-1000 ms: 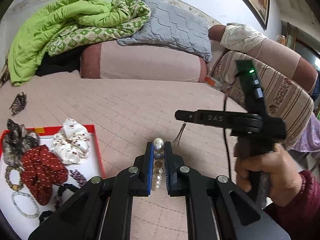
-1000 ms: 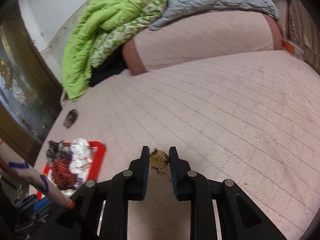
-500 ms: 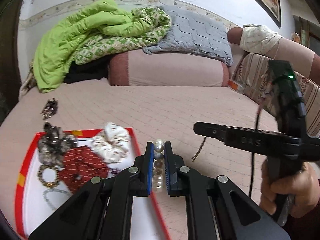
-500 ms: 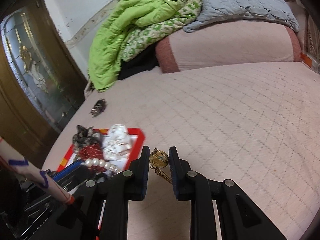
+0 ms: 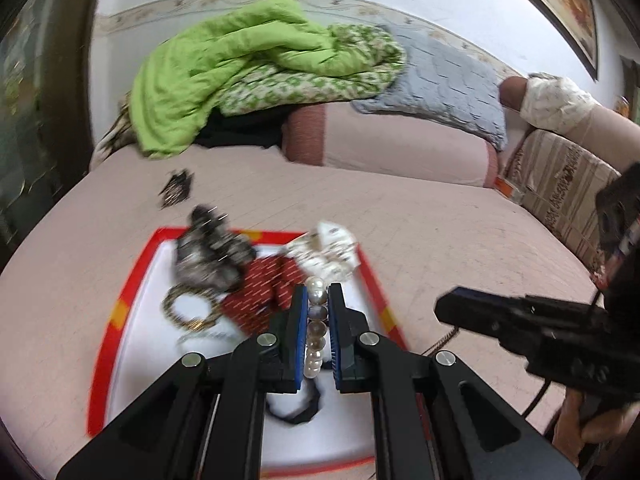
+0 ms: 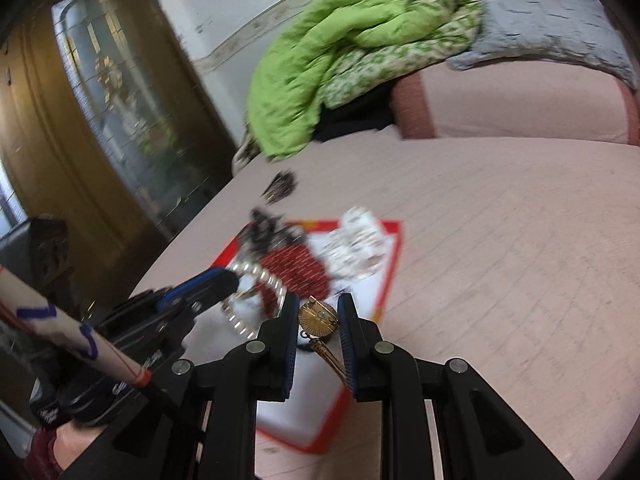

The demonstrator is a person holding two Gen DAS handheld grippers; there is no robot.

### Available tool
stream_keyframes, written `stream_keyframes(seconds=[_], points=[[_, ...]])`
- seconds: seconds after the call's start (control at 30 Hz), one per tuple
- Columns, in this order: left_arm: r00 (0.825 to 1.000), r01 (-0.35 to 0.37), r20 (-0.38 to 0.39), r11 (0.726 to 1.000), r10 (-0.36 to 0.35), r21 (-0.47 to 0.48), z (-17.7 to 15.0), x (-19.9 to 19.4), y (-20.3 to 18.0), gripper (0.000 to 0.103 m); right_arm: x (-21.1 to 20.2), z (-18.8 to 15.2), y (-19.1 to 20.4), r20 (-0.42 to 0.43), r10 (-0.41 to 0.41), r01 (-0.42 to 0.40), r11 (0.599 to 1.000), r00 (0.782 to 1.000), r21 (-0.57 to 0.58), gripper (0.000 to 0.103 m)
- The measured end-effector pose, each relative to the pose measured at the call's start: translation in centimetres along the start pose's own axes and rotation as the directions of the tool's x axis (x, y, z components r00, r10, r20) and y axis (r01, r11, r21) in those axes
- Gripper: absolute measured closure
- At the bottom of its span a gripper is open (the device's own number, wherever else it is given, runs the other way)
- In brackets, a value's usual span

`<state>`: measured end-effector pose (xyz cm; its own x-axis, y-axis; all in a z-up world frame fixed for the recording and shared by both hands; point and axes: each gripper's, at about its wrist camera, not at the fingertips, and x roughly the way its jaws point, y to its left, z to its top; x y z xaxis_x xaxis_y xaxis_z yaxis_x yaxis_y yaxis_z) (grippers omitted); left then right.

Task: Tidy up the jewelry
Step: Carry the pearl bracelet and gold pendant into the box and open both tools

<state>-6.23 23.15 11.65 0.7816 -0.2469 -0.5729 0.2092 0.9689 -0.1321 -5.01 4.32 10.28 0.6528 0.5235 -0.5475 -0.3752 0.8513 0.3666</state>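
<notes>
On a pink quilted bed (image 5: 420,216), we hold two grippers above a red-rimmed white tray (image 5: 105,344) of jewelry and hair ties. From the left wrist camera, motion blur smears the tray's contents. At ten o'clock of the tray, off its rim, lies a dark spiky piece (image 5: 176,189) we cannot identify. Inside the tray, from left to right, we make out a beaded gold-toned bracelet (image 5: 182,312), a grey patterned fabric scrunchie (image 5: 208,256), a dark red speckled scrunchie (image 5: 260,292) and a white printed scrunchie (image 5: 332,252). A black loop (image 5: 298,412) at six o'clock is half hidden behind our fingers.

The left gripper (image 5: 318,320) is clamped narrow on a pearl strand (image 5: 316,320); round glossy beads, white and greyish, stand in a line between its blue pads, over the tray's right half. At three o'clock the right gripper's body shows black and blurred, its lower part cut off by the frame edge.

From the right wrist camera, the pearl strand curves out of the left gripper's blue-edged tip over the tray. The right gripper (image 6: 318,322) pinches a gold fan-shaped earring (image 6: 318,318), ribbed and metallic, its slim drop hanging toward five o'clock, above the tray's near-right edge. At twelve o'clock a puffy green quilt (image 6: 320,64) and a grey stitched pillow (image 6: 560,16) are heaped on a pink bolster (image 6: 520,108).
</notes>
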Motion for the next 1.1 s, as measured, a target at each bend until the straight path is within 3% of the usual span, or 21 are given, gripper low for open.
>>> stream_keyframes(seconds=[0.17, 0.33, 0.6, 0.9, 1.0, 1.03, 1.1], points=[[0.998, -0.038, -0.055, 0.996, 0.034, -0.083, -2.1, -0.8, 4.1, 0.093, 1.5, -1.8, 3.6, -0.054, 0.039, -0.042, 0.998, 0.998, -0.053, 0.082], [0.993, -0.059, -0.106, 0.991, 0.046, -0.123, -3.2, -0.2, 6.1, 0.093, 3.7, -3.3, 4.6, -0.111, 0.033, -0.041, 0.996, 0.993, -0.077, 0.082], [0.984, -0.075, -0.173, 0.989, 0.052, -0.13, -4.5, 0.9, 6.2, 0.093, 6.0, -5.2, 3.1, -0.179, -0.036, 0.02, 0.995, 0.983, -0.093, 0.082], [0.978, -0.096, -0.199, 0.986, 0.068, -0.137, -4.9, 1.6, 6.2, 0.093, 6.5, -5.8, 2.6, -0.218, -0.039, 0.018, 0.995, 0.975, -0.097, 0.081], [0.978, -0.084, -0.199, 0.987, 0.056, -0.136, -4.9, 1.6, 5.9, 0.092, 6.2, -5.8, 2.6, -0.218, -0.036, 0.015, 0.995, 0.975, -0.096, 0.074], [0.979, -0.082, -0.196, 0.988, 0.055, -0.133, -4.9, 1.5, 5.8, 0.088, 6.0, -5.8, 2.6, -0.214, -0.038, 0.018, 0.995, 0.976, -0.094, 0.067], [0.982, -0.084, -0.178, 0.988, 0.06, -0.129, -4.9, 1.1, 5.6, 0.078, 5.6, -5.6, 2.5, -0.201, -0.032, 0.015, 0.996, 0.979, -0.083, 0.063]])
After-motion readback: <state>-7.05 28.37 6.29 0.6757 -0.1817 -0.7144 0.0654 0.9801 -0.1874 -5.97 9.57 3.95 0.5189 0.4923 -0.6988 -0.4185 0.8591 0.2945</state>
